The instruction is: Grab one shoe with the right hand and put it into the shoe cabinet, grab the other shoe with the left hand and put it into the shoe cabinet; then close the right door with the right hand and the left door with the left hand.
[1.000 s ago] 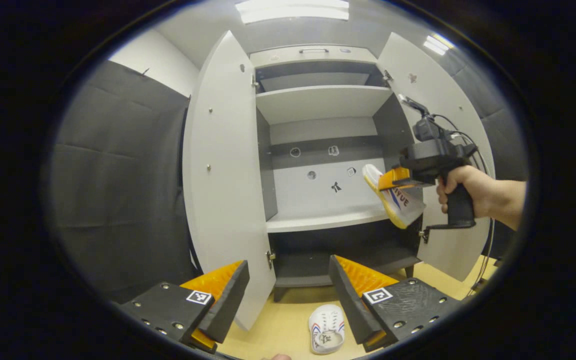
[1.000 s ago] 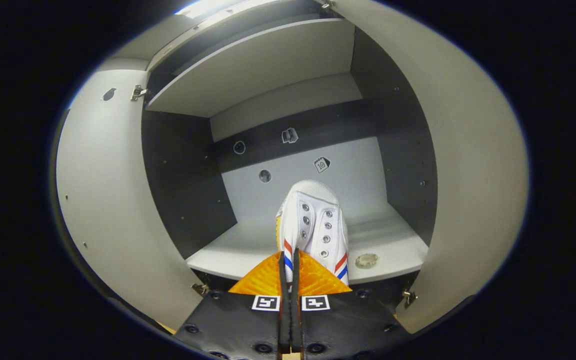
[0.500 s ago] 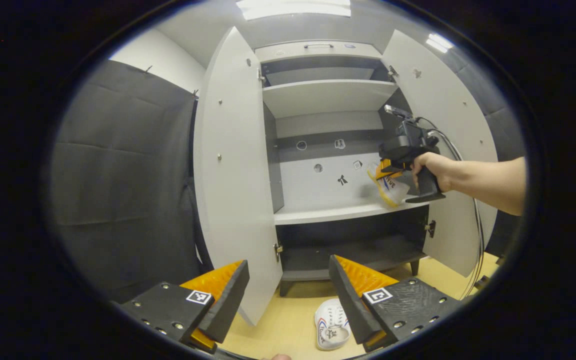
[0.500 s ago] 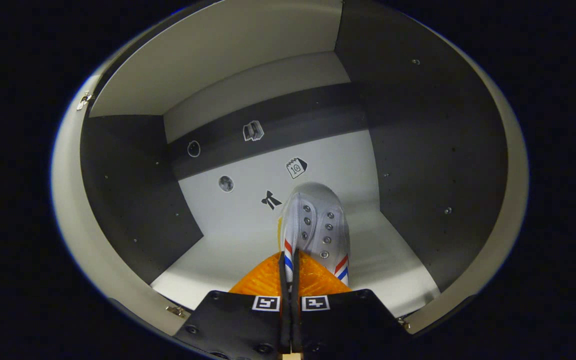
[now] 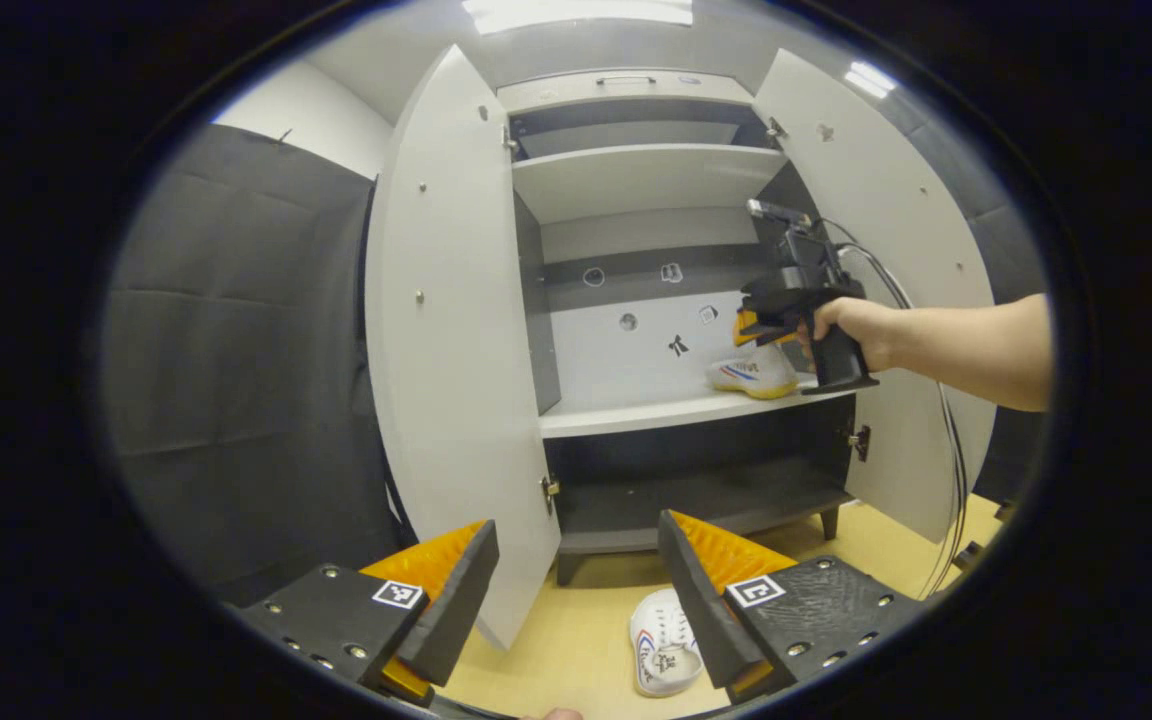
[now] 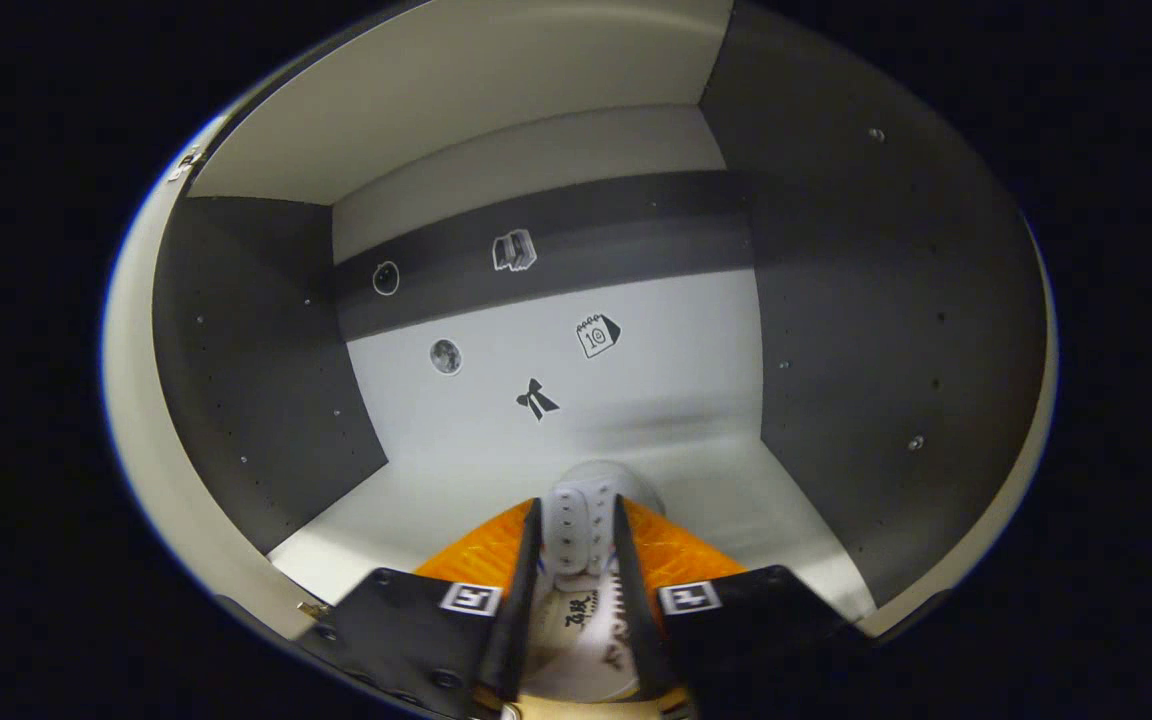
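The left gripper (image 5: 576, 590) is seen at the bottom of the left gripper view with its fingers spread wide and nothing held between them. Just beyond them, at the bottom centre of that view, the second shoe (image 5: 664, 655) is found lying on the yellow floor (image 5: 576, 640), partly hidden behind the right-hand finger; it is untouched.

Farther off, in the middle right of the same view, the right gripper (image 5: 764, 330) is held by a hand (image 5: 851, 325) reaching in from the right edge, and it is poised above the first shoe (image 5: 751, 373). That shoe is seen resting on the middle shelf (image 5: 656, 412) of the cabinet (image 5: 636, 190), toward the shelf's right end. In the right gripper view, the right gripper's fingers (image 6: 511, 590) are parted, and the shoe's white top is seen in the gap between them at the bottom centre; whether the pads are touching its sides cannot be told. The grip is judged to be released or nearly so.

Farthest back, small stickers (image 6: 536, 398) are seen on the cabinet's rear wall. The left door (image 5: 446, 330) and the right door (image 5: 896, 250) are both swung open.

So the first placement is judged essentially done. Left to do are the withdrawal of the right gripper, the picking up and shelving of the second shoe, and the closing of both doors.
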`<state>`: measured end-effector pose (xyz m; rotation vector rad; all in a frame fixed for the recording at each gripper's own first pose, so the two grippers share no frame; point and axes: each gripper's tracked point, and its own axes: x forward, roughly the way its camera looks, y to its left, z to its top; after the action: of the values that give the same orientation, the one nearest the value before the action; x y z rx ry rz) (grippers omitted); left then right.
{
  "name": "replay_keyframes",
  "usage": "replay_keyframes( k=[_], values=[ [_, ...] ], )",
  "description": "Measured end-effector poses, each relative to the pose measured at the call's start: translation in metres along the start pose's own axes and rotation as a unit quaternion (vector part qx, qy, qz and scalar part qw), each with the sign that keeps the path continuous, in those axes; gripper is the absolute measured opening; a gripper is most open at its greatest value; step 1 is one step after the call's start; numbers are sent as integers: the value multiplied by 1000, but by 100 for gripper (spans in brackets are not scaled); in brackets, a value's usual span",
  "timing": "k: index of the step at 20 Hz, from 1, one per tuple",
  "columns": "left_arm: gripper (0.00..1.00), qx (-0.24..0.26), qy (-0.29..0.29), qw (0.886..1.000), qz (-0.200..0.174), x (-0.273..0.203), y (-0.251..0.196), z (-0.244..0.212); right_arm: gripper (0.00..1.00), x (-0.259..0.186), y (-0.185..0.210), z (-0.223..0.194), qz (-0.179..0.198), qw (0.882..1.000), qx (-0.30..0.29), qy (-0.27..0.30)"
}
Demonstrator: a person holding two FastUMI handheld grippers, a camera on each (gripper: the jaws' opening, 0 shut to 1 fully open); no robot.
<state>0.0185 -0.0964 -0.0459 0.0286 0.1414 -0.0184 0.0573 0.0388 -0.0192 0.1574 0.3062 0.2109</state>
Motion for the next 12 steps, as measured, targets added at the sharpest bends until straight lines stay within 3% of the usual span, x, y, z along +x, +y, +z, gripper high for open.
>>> replay_keyframes(
  k=[3,7,8,9,12],
  values=[
    [94,-11,18,1000,-11,15,-2,-12,100,-26,3,11,-11,999,-25,-28],
    [94,-47,68,995,-48,45,-14,-41,98,-77,10,19,-12,996,-60,-71],
    [94,-56,85,993,-56,52,-17,-50,92,-89,11,18,-12,994,-71,-79],
    [94,-63,99,991,-64,59,-19,-61,98,-102,12,18,-13,993,-79,-86],
    [94,-67,140,984,-86,76,-27,-90,98,-138,11,10,-19,991,-90,-100]
  ],
)
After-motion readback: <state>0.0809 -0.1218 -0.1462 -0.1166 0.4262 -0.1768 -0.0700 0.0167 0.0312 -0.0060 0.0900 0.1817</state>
